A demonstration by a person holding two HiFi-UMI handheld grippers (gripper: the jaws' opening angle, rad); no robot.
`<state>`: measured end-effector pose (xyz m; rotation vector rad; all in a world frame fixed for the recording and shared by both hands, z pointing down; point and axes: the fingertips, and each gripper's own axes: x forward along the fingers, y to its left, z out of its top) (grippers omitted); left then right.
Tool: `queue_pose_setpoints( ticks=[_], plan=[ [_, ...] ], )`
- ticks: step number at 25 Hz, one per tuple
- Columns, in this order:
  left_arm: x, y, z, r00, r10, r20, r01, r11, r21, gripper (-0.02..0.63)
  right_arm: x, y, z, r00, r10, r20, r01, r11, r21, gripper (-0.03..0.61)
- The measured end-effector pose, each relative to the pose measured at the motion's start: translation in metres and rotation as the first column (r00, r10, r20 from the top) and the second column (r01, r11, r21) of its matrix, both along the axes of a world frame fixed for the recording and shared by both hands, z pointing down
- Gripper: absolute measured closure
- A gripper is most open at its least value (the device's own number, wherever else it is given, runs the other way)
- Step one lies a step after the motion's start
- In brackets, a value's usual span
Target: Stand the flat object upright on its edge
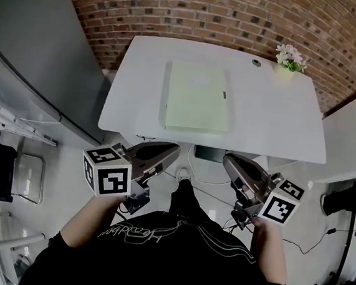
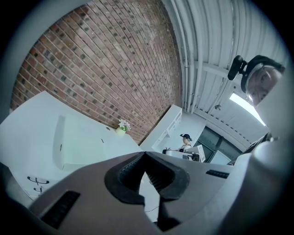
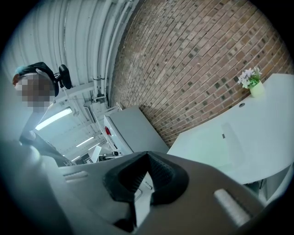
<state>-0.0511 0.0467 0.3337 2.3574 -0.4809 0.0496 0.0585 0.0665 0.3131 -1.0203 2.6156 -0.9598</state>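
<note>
A pale green flat book (image 1: 197, 97) lies flat on the white table (image 1: 280, 117), left of its middle; it also shows as a pale slab (image 2: 78, 142) in the left gripper view and faintly as the flat book (image 3: 227, 142) in the right one. My left gripper (image 1: 176, 148) is shut and empty, held in front of the table's near edge, short of the book. My right gripper (image 1: 228, 158) is likewise shut and empty, below the near edge. In each gripper view the jaws meet at their tips, the left gripper (image 2: 146, 153) and the right gripper (image 3: 148, 153) holding nothing.
A small pot of pink flowers (image 1: 291, 58) stands at the table's far right corner, with a round grommet (image 1: 256, 63) beside it. A brick wall (image 1: 228, 15) runs behind the table. A grey cabinet (image 1: 36, 50) stands to the left. Cables (image 1: 212, 173) lie on the floor underneath.
</note>
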Motion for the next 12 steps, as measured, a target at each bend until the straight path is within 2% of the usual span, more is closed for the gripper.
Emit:
queue_pose_setpoints(
  ticks=[12],
  plan=[
    [0.001, -0.090, 0.012, 0.996, -0.083, 0.031, 0.085, 0.996, -0.039, 0.611, 0.019, -0.086, 0.014, 0.999, -0.022, 0.024, 0.023, 0.998, -0.050, 0.575]
  ],
)
